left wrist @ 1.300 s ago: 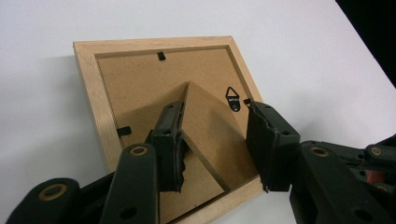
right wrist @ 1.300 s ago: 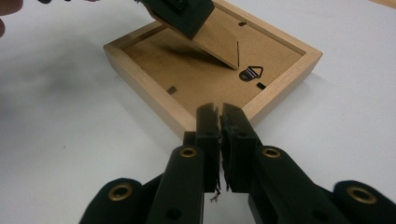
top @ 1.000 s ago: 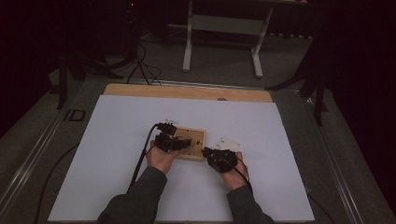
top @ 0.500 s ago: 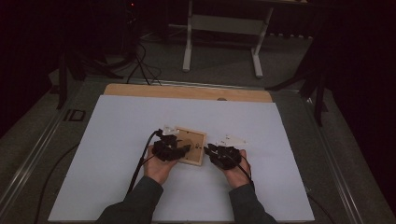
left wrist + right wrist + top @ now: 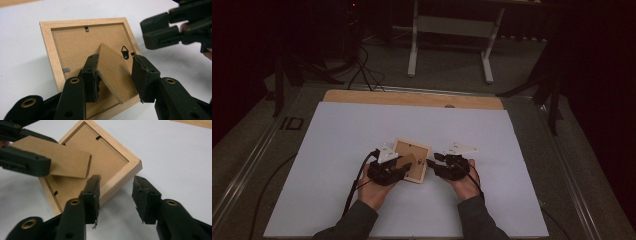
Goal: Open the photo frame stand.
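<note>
A small wooden picture frame [image 5: 414,150] lies face down on the white sheet, its brown backing up [image 5: 72,42] [image 5: 110,157]. Its cardboard stand [image 5: 112,67] [image 5: 62,160] is tilted up off the backing. My left gripper [image 5: 404,167] [image 5: 115,72] reaches in from the frame's near left, with one pad on each side edge of the stand [image 5: 50,152]. My right gripper [image 5: 434,162] [image 5: 116,192] sits at the frame's right edge. Its jaws have just been opening and now stand apart with nothing pressed between them. The frame's corner lies just beyond them [image 5: 160,35].
The white sheet [image 5: 337,150] covers most of the table, with a wooden strip [image 5: 412,98] along the far edge. Black cables [image 5: 354,185] trail from the left gripper toward the near left. White stand legs [image 5: 413,50] are on the floor beyond the table.
My left hand has drawn back toward the person's side, and the frame has shifted slightly. The right hand stays beside the frame's right edge.
</note>
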Available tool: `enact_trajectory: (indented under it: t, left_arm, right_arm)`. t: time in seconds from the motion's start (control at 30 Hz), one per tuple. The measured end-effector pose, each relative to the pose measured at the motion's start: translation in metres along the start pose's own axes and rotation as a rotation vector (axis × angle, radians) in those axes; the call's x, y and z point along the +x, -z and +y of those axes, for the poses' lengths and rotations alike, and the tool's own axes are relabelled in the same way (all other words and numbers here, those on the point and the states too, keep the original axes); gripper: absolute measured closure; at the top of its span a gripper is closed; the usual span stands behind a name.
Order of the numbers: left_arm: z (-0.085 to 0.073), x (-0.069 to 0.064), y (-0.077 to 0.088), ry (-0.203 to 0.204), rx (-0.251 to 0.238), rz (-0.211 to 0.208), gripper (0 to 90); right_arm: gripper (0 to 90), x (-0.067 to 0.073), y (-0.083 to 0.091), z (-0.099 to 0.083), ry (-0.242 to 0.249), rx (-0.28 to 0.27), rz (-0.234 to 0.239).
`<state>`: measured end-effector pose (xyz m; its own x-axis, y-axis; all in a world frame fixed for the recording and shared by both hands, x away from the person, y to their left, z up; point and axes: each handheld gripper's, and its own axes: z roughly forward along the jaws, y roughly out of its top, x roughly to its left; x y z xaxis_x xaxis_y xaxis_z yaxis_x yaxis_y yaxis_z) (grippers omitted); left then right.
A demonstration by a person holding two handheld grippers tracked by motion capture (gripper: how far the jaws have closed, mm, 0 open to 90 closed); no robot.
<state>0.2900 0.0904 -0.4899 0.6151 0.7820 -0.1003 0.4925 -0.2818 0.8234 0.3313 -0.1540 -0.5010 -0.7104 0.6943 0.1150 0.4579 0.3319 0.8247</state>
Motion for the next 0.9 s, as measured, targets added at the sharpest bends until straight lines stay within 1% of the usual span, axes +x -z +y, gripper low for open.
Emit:
enact_trajectory:
  t: [0.1,0.13,0.2,0.23,0.27,0.37,0.43,0.5,0.53,0.63,0.67,0.7,0.73,0.77,0.83,0.87,0.9]
  left_arm:
    - [-0.005,-0.003,0.005,-0.03,-0.018,-0.003,58.8]
    - [-0.006,-0.004,0.006,-0.033,-0.024,-0.005,59.1]
    - [-0.01,-0.005,0.008,-0.05,-0.037,-0.02,60.2]
    - [-0.013,-0.006,0.01,-0.064,-0.045,-0.013,60.2]
    - [-0.014,-0.006,0.01,-0.069,-0.048,-0.01,59.9]
    - [-0.017,-0.003,0.011,-0.056,-0.053,-0.02,59.8]
    - [-0.018,-0.002,0.012,-0.06,-0.058,-0.027,59.9]
    - [-0.02,-0.002,0.013,-0.064,-0.063,-0.028,59.9]
    - [-0.021,-0.002,0.013,-0.06,-0.064,-0.032,59.9]
    - [-0.023,0.0,0.014,-0.05,-0.065,-0.037,60.0]
    - [-0.025,0.002,0.014,-0.043,-0.065,-0.044,60.0]
    - [-0.026,0.002,0.016,-0.048,-0.065,-0.051,60.2]
    - [-0.026,0.002,0.016,-0.048,-0.065,-0.051,60.3]
    - [-0.027,0.002,0.017,-0.059,-0.063,-0.056,60.4]
    - [-0.027,0.002,0.018,-0.066,-0.057,-0.061,60.6]
    - [-0.027,0.002,0.018,-0.066,-0.057,-0.061,60.6]
    - [-0.028,0.002,0.018,-0.066,-0.053,-0.063,60.7]
  right_arm:
    - [51.7,0.001,0.0,0.002,0.002,-0.003,0.024]
    - [50.2,0.001,0.0,0.002,0.002,-0.003,0.038]
    - [47.4,0.001,-0.001,0.003,-0.003,0.0,0.06]
    - [46.3,0.001,-0.002,0.004,-0.005,0.0,0.063]
    - [45.0,0.0,-0.004,0.003,-0.007,0.002,0.075]
    - [41.6,-0.001,-0.008,0.003,-0.022,0.012,0.092]
    - [39.9,-0.003,-0.013,0.003,-0.037,0.02,0.112]
    - [38.9,-0.005,-0.016,0.003,-0.041,0.02,0.127]
    - [37.3,-0.005,-0.018,0.004,-0.049,0.017,0.141]
    - [37.1,-0.008,-0.02,0.005,-0.068,0.005,0.175]
    - [37.1,-0.008,-0.02,0.005,-0.068,0.005,0.175]
    - [36.9,-0.011,-0.022,0.005,-0.087,-0.003,0.202]
    - [36.9,-0.012,-0.023,0.005,-0.091,-0.007,0.214]
    - [37.1,-0.012,-0.024,0.004,-0.096,-0.007,0.223]
    - [38.4,-0.01,-0.026,0.004,-0.094,-0.009,0.245]
    - [38.4,-0.01,-0.026,0.004,-0.094,-0.009,0.245]
    - [39.1,-0.007,-0.027,0.005,-0.075,-0.012,0.236]
